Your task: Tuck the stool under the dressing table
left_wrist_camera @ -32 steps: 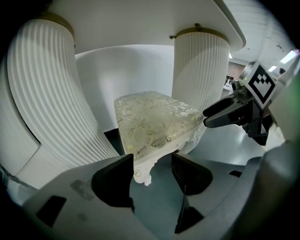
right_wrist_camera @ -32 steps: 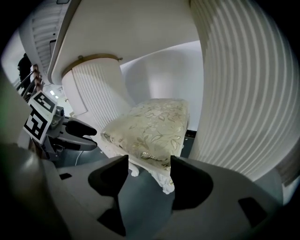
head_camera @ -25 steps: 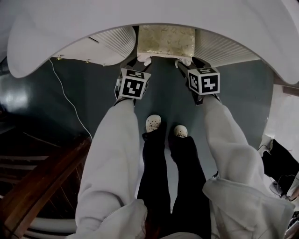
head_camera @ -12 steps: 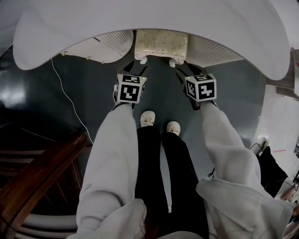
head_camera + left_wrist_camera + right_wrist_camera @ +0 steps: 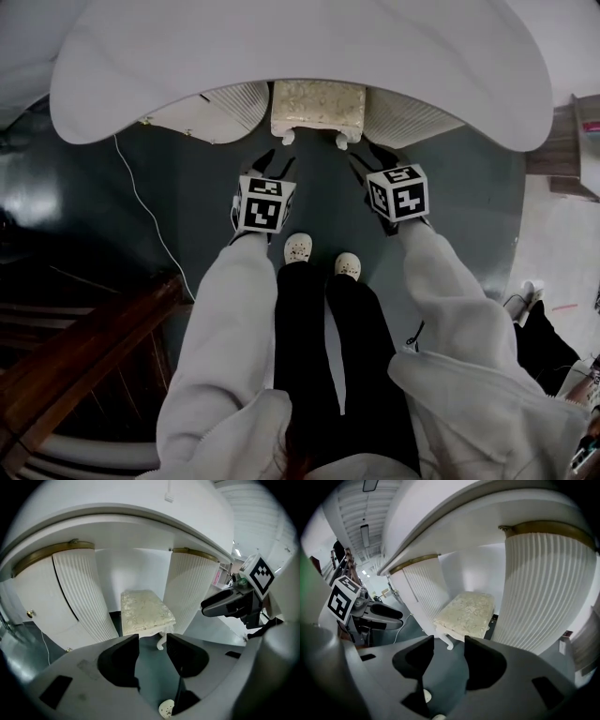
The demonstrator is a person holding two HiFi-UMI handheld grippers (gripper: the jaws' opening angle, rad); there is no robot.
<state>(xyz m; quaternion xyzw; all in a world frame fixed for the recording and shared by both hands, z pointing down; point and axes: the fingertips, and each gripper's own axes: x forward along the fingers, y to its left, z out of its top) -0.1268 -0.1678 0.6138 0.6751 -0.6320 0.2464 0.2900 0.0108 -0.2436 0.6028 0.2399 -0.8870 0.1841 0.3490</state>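
No legible text; only coded square markers (image 5: 263, 203) on the left tool (image 5: 275, 164) and right tool (image 5: 370, 157).

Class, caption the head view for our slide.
Cream cushioned stool under white dressing table; left gripper and right gripper hang clear, empty jaws having just been closing.

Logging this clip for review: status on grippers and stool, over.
Left gripper and right gripper open, empty, jaws just been closing. Stool sits under table, untouched by either. No obstruction seen.
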